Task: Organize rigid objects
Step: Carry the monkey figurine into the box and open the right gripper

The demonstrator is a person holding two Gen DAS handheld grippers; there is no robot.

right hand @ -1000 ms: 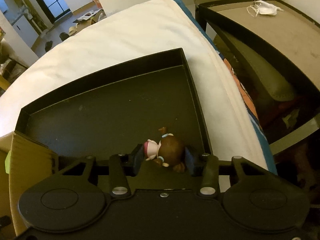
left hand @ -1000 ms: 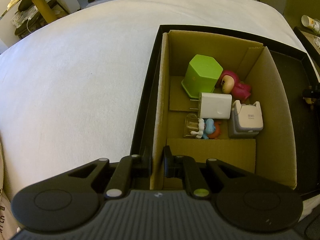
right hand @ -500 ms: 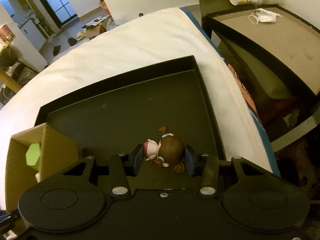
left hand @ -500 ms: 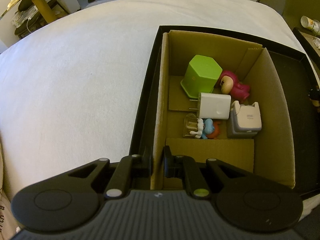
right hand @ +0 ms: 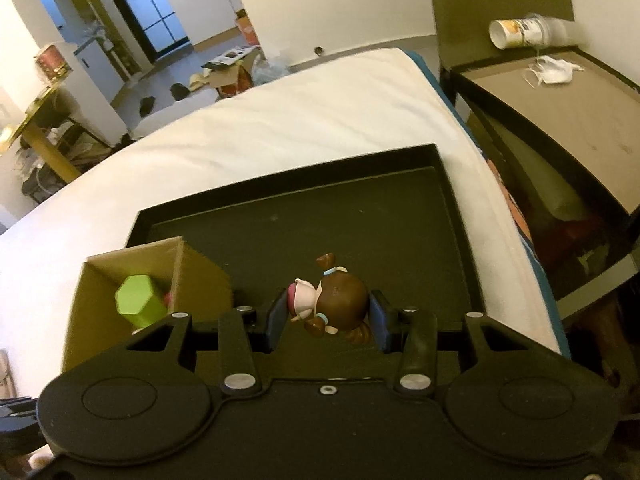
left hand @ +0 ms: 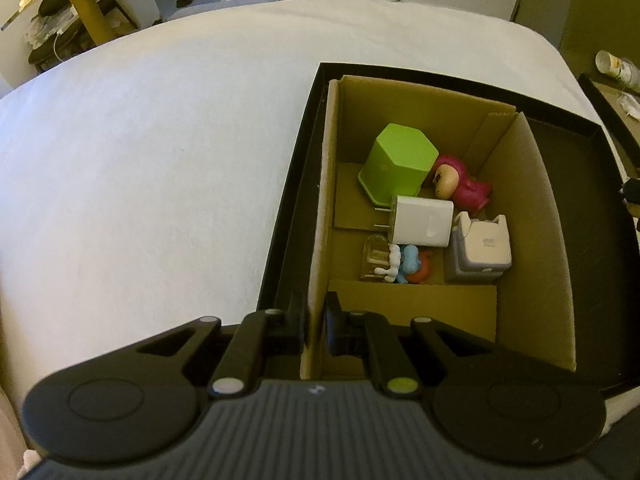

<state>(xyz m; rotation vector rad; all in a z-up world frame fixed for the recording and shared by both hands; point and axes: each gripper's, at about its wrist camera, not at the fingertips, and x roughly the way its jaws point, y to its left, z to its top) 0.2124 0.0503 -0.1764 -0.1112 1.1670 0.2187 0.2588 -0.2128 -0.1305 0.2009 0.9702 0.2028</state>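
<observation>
The right gripper (right hand: pixel 328 314) has its jaws clamped on a brown-haired doll figurine (right hand: pixel 334 304), held between them above the black tray (right hand: pixel 460 240) lying on the bed (right hand: pixel 280 120). The left gripper (left hand: pixel 314 328) has its jaws pinched together on the near-left wall of the cardboard box (left hand: pixel 320 200), which stands in the tray's left end.

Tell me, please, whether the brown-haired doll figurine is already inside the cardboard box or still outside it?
Outside. The right gripper holds the doll figurine above the black tray, beside the cardboard box.
</observation>
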